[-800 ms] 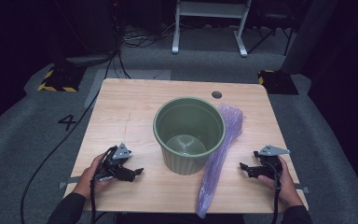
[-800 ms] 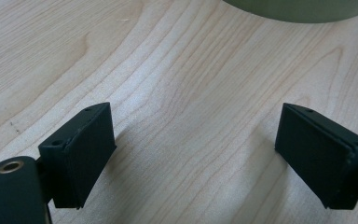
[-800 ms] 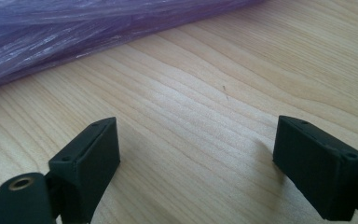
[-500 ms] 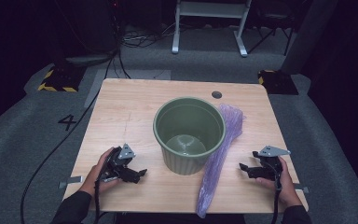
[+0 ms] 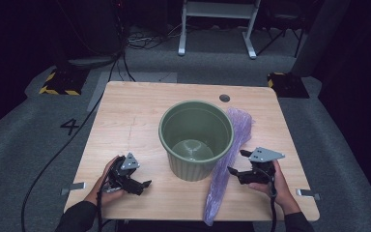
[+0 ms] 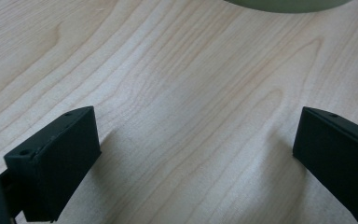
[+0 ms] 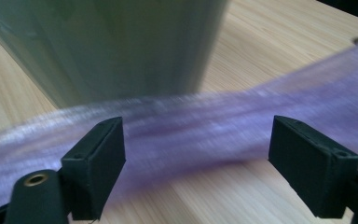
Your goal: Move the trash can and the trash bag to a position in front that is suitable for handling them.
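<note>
A green plastic bucket (image 5: 196, 138) stands upright and empty at the middle of the wooden table (image 5: 130, 116). A long purple bag (image 5: 226, 166) lies along the bucket's right side and hangs over the table's front edge. My right gripper (image 5: 235, 162) is open just right of the bag; in the right gripper view its jaws straddle the purple bag (image 7: 205, 130), with the bucket (image 7: 107, 46) behind. My left gripper (image 5: 144, 186) is open near the front left, low over bare wood (image 6: 186, 116), with the bucket's base (image 6: 284, 4) ahead.
A round cable hole (image 5: 224, 98) sits near the table's far right edge. Metal brackets (image 5: 72, 186) stick out at the front sides. Grey carpet with a painted 4 (image 5: 70, 126), cables and a white stand (image 5: 217, 19) lie beyond the table.
My left gripper has shifted right and slightly toward the front edge, nearer the bucket. The right gripper has barely moved.
</note>
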Demonstrator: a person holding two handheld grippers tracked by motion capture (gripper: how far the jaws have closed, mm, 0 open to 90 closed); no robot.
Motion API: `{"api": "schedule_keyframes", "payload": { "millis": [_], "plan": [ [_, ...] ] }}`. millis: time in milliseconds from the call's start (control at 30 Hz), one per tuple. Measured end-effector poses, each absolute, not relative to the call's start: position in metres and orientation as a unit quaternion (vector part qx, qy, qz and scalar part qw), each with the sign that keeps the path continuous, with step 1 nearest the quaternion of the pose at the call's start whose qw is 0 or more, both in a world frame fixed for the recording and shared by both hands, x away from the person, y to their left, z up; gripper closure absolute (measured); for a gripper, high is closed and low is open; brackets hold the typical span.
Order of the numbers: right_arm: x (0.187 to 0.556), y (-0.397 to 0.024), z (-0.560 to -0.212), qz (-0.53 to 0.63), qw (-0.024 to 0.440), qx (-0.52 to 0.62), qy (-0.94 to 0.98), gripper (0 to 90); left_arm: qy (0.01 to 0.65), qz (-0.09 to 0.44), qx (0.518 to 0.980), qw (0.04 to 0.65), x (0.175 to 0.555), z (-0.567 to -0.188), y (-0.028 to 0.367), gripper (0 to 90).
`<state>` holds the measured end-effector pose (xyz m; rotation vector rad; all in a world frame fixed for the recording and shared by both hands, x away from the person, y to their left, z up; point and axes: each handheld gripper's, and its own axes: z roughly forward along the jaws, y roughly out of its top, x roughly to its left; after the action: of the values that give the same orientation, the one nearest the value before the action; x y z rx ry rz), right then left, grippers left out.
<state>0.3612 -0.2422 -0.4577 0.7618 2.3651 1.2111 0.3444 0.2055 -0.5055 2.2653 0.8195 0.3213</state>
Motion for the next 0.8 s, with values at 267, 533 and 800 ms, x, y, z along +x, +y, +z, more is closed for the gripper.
{"api": "schedule_keyframes", "payload": {
  "millis": [267, 533, 800],
  "plan": [
    [0.370, -0.208, -0.461, 0.447, 0.167, 0.240, 0.846, 21.8, 0.299, 0.114, 0.880, 0.350, 0.343, -0.505, 0.207, 0.1],
    [0.372, -0.181, -0.463, 0.447, 0.160, 0.219, 0.853, 21.9, 0.297, 0.113, 0.881, 0.351, 0.343, -0.506, 0.207, 0.1],
    [0.377, -0.160, -0.463, 0.438, 0.169, 0.211, 0.858, 20.7, 0.297, 0.112, 0.881, 0.352, 0.343, -0.506, 0.207, 0.1]
  ]
}}
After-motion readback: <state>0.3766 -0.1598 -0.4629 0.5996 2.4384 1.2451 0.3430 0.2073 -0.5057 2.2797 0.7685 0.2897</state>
